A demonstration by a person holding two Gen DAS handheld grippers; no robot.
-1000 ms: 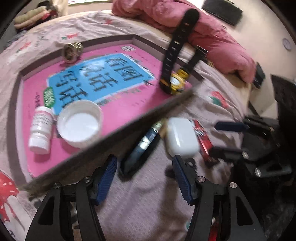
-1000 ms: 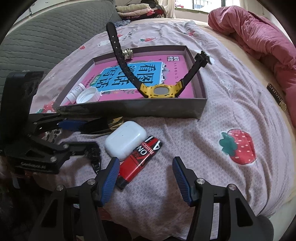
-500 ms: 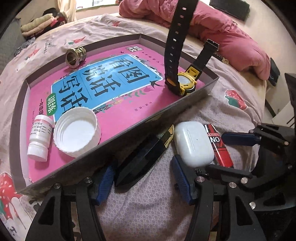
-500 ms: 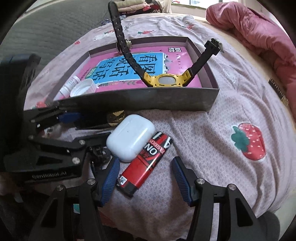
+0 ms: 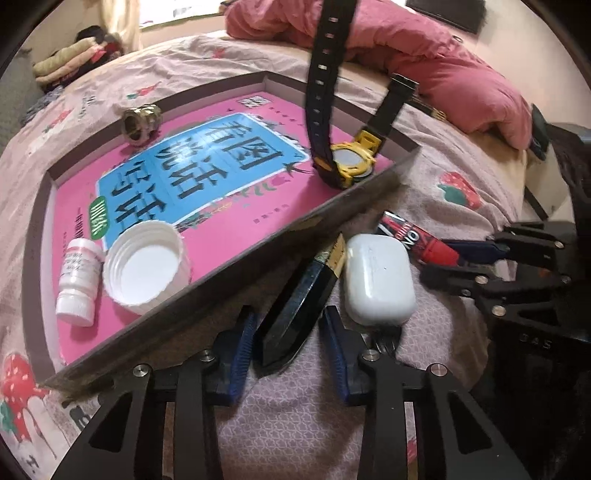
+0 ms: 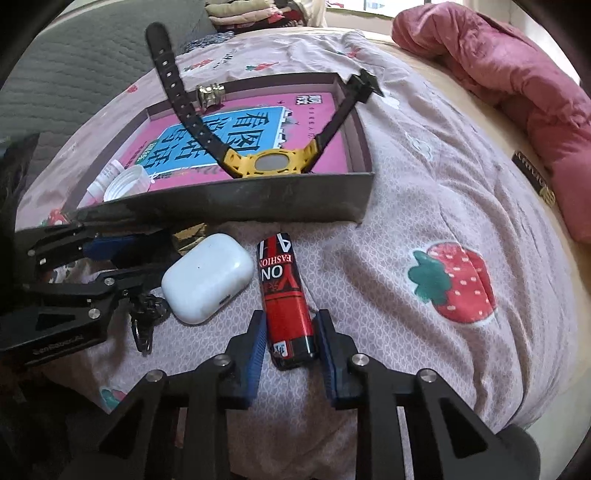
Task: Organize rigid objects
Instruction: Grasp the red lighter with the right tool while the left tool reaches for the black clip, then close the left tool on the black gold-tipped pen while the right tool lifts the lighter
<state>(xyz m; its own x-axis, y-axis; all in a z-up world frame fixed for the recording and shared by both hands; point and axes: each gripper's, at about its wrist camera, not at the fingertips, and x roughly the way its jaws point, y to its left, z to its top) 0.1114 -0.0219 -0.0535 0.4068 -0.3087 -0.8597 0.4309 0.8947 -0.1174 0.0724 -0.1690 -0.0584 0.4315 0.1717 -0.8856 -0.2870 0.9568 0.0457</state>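
A bed covered with a pale pink sheet (image 6: pixel 424 229) printed with strawberries fills the room, with a crumpled red-pink quilt (image 6: pixel 517 81) at its far right side, folded clothes (image 6: pixel 255 13) beyond its far edge under a bright window, and grey quilted upholstery (image 6: pixel 74 59) at its left.

The watch strap (image 5: pixel 327 55) (its tip) leaves the top edge.

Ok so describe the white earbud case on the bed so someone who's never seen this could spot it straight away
Find the shallow box with the pink book inside, on the strawberry-print bedspread. Just outside its near wall lies the white earbud case, between a black pointed object and a red lighter. It alone is white, smooth and rounded.
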